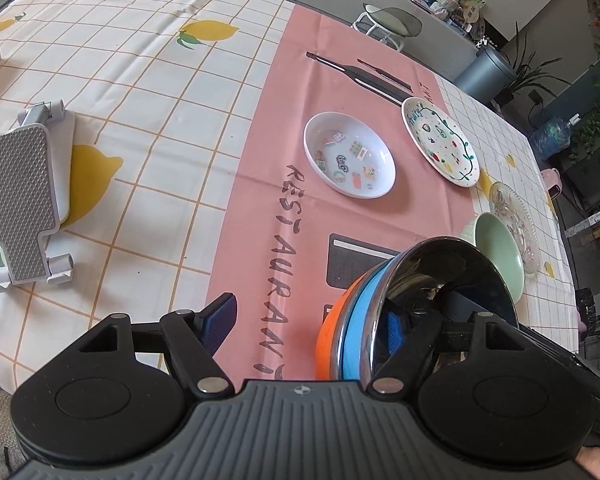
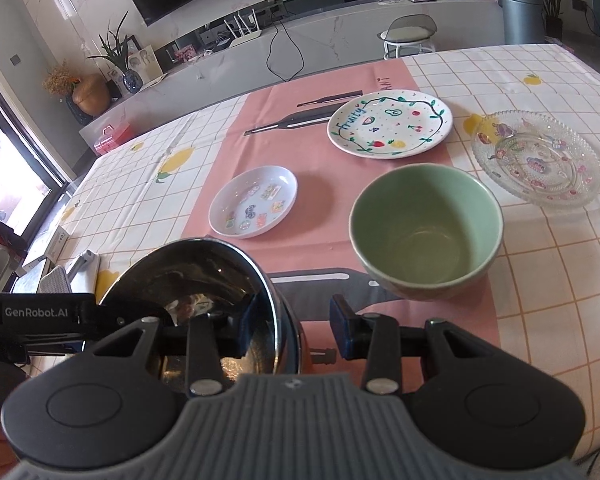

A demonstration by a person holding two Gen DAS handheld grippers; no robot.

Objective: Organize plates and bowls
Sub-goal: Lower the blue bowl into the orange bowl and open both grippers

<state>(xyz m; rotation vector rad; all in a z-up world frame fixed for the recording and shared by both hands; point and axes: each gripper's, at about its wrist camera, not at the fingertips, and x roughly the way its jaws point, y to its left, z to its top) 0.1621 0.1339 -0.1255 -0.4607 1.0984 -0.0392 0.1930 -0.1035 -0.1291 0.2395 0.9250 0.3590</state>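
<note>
Bench under a lemon-check cloth with a pink runner (image 2: 308, 184). Steel bowl (image 2: 204, 280) with blue-orange outer wall sits tilted at the near edge. Left gripper (image 1: 312, 320) fingers wide apart, straddling its rim, one pad inside. Right gripper (image 2: 296, 326) fingers also apart across the rim, not clamped. Green bowl (image 2: 426, 232) just beyond; sticker dish (image 2: 254, 201), fruit plate (image 2: 390, 128) and glass plate (image 2: 536, 158) farther back. Phone stand (image 1: 24, 192) at left.

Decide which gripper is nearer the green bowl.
Right. The right gripper straddles the steel bowl's rim just before the green bowl; the left gripper reaches in from that bowl's far side.
</note>
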